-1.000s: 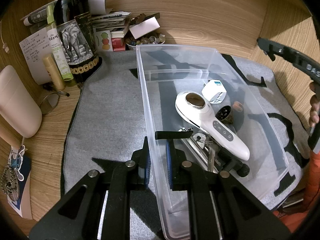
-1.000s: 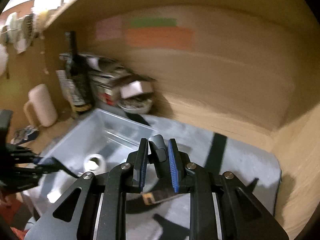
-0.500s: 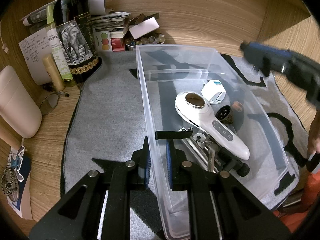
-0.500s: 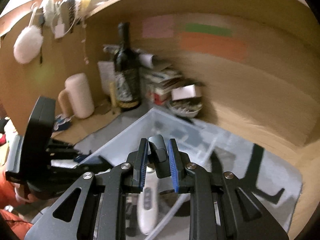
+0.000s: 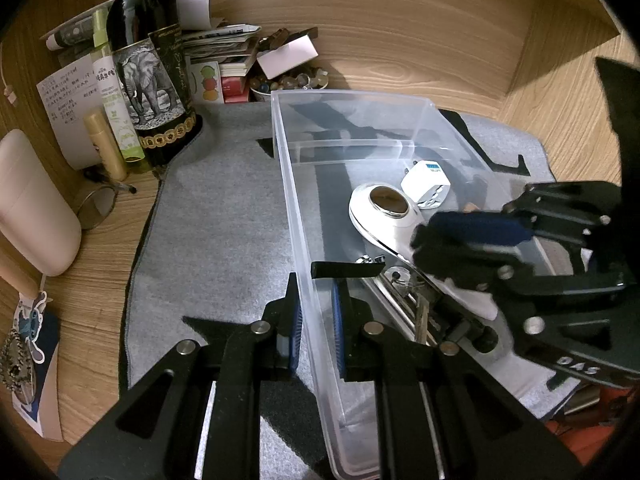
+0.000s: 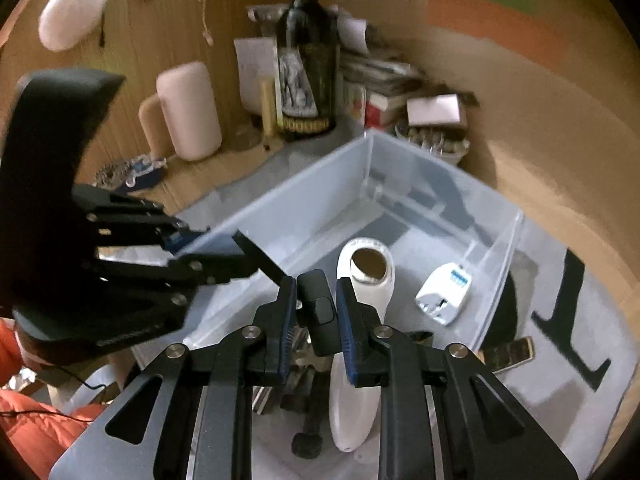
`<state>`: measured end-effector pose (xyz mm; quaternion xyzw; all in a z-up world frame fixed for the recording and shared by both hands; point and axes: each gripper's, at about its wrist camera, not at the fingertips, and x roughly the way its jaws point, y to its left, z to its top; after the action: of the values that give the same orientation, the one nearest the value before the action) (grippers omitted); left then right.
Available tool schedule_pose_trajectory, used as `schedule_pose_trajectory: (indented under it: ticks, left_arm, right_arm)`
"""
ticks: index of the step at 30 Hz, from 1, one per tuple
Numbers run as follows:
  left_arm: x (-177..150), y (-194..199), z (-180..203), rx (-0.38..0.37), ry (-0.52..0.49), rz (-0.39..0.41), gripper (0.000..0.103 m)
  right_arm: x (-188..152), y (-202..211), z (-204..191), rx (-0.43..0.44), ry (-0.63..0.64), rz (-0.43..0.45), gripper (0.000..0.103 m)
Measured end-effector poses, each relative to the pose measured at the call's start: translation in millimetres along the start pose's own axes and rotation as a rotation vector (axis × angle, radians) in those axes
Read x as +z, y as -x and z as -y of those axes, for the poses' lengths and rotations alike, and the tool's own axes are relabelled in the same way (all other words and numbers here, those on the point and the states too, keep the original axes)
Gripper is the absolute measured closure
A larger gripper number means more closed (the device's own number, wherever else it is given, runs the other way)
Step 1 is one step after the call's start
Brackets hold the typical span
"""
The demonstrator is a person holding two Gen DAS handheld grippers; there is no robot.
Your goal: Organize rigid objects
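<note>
Hanging over the clear bin (image 6: 304, 200), a small black object (image 6: 318, 312) is clamped by the right gripper (image 6: 316, 316) while the bin's near wall is pinched by the left gripper (image 5: 314, 312), so a careless release risks striking the white handheld device (image 6: 360, 320) beneath.

The right tongs (image 5: 444, 240) are motion-blurred in the left wrist view and cover part of the white handheld device (image 5: 380, 208). Metal pieces (image 5: 404, 292) beneath it are too jumbled to identify. The small black object (image 6: 318, 312) between the right tongs' pads cannot be made out.
</note>
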<state>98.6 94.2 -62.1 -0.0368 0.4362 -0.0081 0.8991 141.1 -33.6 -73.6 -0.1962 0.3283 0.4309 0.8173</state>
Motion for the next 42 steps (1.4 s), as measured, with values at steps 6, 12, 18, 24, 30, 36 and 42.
schedule_pose_trajectory:
  ticks: [6,12,18,24,30,36,42]
  left_arm:
    - [-0.1,0.0,0.0,0.001,0.000,0.000,0.091]
    - [-0.1,0.0,0.0,0.001,0.000,0.000,0.091]
    - [-0.2,0.0,-0.3,0.001,0.000,0.000,0.091]
    - [-0.2,0.0,0.0,0.001,-0.001,0.000,0.091]
    - [-0.3,0.0,0.2,0.001,0.000,0.000,0.091]
    - [-0.3,0.0,0.1,0.002,-0.001,0.000,0.091]
    - [-0.4,-0.1,-0.3,0.004,-0.002,-0.002,0.091]
  right_arm:
    - [-2.8,-9.9,2.4,0.001,-0.019,-0.052,0.084]
    - [-1.8,-5.3,4.2,-0.013,-0.022,-0.043,0.070]
    - [2.5,13.6,10.6,-0.040,-0.039,0.033,0.059]
    - [7.1,40.5,34.4,-0.102,-0.089,0.110,0.059]
    - [1.3,60.4,72.3,-0.195,-0.160,0.145,0.058]
    - [-18.6,57.3,110.2,-0.274,-0.245,0.109,0.038]
    - [-40.8,22.3,124.2,-0.240,-0.267,-0.016,0.035]
